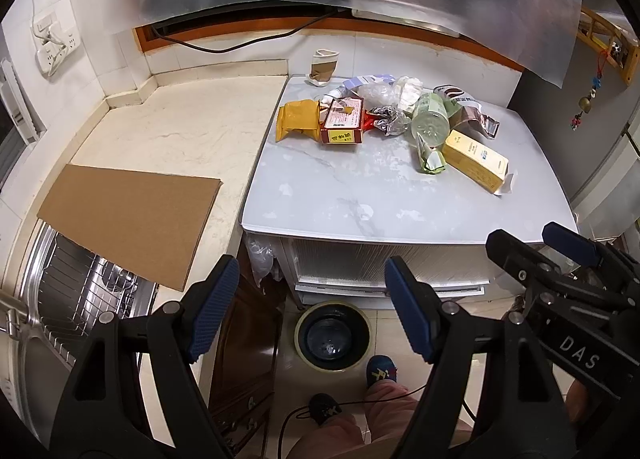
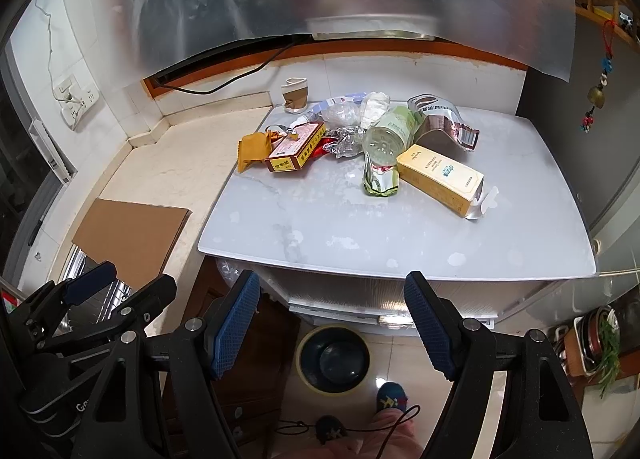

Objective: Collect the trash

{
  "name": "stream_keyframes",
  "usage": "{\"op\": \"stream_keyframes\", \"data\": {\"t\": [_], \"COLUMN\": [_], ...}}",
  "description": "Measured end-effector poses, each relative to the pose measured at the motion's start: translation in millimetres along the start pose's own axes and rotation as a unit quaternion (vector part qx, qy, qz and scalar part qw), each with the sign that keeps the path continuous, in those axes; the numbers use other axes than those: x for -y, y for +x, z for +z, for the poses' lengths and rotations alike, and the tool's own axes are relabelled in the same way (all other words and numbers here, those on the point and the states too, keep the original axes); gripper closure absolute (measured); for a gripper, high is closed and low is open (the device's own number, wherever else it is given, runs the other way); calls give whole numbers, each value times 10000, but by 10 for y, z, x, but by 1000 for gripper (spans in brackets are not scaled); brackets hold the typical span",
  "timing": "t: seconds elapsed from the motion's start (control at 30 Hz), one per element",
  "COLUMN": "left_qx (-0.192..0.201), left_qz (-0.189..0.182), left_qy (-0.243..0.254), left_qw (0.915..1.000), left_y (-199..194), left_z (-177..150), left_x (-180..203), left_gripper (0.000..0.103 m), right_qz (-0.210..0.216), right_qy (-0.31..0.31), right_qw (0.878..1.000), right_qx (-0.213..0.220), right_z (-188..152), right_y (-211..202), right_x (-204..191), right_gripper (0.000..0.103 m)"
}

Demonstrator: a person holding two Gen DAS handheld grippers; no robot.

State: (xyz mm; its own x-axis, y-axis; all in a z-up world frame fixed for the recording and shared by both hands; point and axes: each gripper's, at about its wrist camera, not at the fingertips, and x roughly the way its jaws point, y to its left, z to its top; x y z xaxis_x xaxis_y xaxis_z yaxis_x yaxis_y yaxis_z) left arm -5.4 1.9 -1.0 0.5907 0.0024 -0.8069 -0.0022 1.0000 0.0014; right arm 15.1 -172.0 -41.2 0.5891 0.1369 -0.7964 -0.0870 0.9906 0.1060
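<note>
A heap of trash lies at the back of the white marble table [image 1: 360, 203] [image 2: 320, 227]. It holds a yellow bag [image 1: 298, 119] [image 2: 252, 151], a red box [image 1: 343, 124] [image 2: 296, 151], crumpled foil [image 1: 390, 120], a clear plastic bottle [image 1: 430, 119] [image 2: 386, 135], a yellow carton [image 1: 476, 159] [image 2: 440, 175] and a brown pouch [image 2: 444, 127]. A paper cup [image 1: 322, 67] [image 2: 295, 95] stands behind the heap. A round dark bin [image 1: 332, 335] [image 2: 334, 359] sits on the floor below the table's front edge. My left gripper [image 1: 312, 311] [image 2: 138, 279] and right gripper [image 2: 332, 325] [image 1: 528, 239] hang open side by side above the bin, short of the table, with nothing between their fingers.
A cardboard sheet [image 1: 132, 219] [image 2: 132, 235] lies on the cream counter to the left, partly over a steel sink with a wire rack [image 1: 80, 291]. A black cable [image 1: 224, 45] runs along the wall. A person's feet in blue slippers [image 1: 382, 369] stand beside the bin. A dark wooden cabinet [image 1: 248, 339] lies under the counter.
</note>
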Motion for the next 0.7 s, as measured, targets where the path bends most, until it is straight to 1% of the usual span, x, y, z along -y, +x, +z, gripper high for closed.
{"op": "stream_keyframes", "data": {"t": [0.7], "left_qx": [22], "left_qz": [33], "left_qy": [26], "left_qw": [10000], "left_y": [-44], "left_z": [-31], "left_x": [22], "left_gripper": [31], "right_qz": [22], "right_qy": [31], "right_qw": [10000], "right_qx": [-4], "right_z": [-69], "right_y": [-43], "right_x": [35], "right_gripper": [26]}}
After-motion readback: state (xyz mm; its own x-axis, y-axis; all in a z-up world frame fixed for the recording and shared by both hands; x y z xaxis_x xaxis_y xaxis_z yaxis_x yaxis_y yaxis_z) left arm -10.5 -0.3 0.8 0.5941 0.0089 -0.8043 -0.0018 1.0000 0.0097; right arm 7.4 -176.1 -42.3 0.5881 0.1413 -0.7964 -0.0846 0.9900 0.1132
